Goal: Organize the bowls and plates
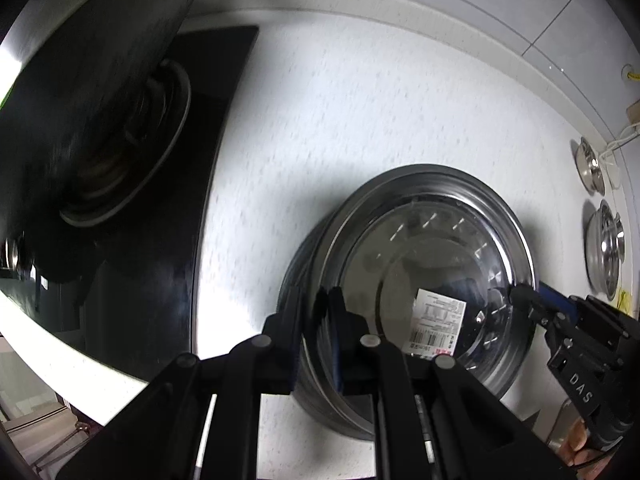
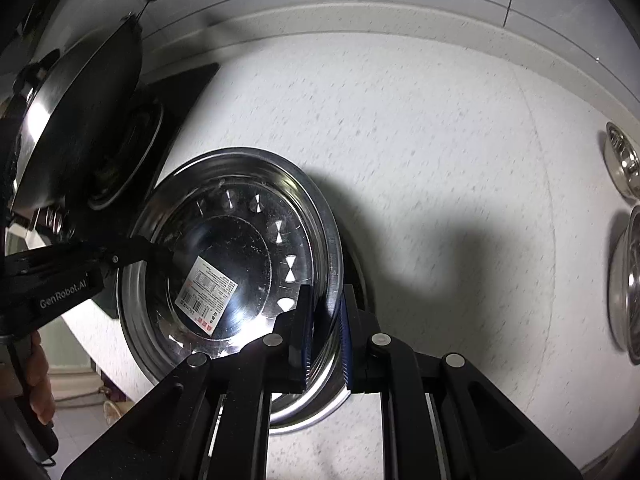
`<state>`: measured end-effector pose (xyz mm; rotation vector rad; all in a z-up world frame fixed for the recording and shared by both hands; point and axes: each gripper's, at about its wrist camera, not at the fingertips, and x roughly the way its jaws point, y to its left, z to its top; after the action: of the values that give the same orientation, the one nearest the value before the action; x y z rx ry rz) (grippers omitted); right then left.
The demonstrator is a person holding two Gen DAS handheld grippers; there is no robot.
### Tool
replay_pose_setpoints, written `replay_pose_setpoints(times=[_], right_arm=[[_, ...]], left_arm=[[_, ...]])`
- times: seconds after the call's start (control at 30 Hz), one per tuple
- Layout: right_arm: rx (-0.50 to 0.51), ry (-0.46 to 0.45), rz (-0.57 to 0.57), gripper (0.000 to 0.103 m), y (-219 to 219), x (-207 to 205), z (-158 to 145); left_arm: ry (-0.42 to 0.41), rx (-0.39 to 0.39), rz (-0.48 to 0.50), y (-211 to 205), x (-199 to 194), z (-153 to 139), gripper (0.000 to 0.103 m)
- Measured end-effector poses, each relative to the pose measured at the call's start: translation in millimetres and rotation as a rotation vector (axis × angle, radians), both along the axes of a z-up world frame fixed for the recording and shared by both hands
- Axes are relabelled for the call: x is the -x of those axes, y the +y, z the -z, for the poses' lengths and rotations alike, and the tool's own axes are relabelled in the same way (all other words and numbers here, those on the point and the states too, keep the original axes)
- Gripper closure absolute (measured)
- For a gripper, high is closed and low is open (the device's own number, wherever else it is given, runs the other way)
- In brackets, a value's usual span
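Note:
A large steel bowl (image 1: 424, 240) with a white barcode label (image 1: 438, 326) inside hangs just above the white counter, held by both grippers at opposite sides. In the left wrist view my left gripper (image 1: 316, 302) is shut on the bowl's near rim, and my right gripper (image 1: 520, 294) clamps the rim on the right. The right wrist view shows the same bowl (image 2: 224, 248), slightly tilted, with my right gripper (image 2: 326, 304) shut on its near rim. There my left gripper (image 2: 160, 254) grips the left rim, with a hand behind it.
Two smaller steel bowls (image 1: 590, 166) (image 1: 606, 252) sit at the counter's right end by the wall; they also show as bowls (image 2: 624, 164) (image 2: 624, 280). A black hob (image 1: 224, 52) with a dark wok (image 2: 80, 112) lies to the left. The white counter (image 2: 420, 120) stretches between.

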<state>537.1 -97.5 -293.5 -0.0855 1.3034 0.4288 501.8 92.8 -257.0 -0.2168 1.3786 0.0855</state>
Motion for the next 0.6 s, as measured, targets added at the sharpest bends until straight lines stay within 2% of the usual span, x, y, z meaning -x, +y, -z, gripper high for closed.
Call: replay_pose_setpoints(times=[0.43, 0.6], right_arm=[[0.035, 0.024, -0.02, 0.092, 12.5, -2.1, 29.2], [0.04, 0.015, -0.027, 0.092, 7.9, 5.2, 26.9]], left_arm=[[0.02, -0.031, 0.0, -5.5, 10.0, 23.4, 0.091], [0.037, -0.02, -0.007, -7.5, 16.5, 26.6, 0.091]])
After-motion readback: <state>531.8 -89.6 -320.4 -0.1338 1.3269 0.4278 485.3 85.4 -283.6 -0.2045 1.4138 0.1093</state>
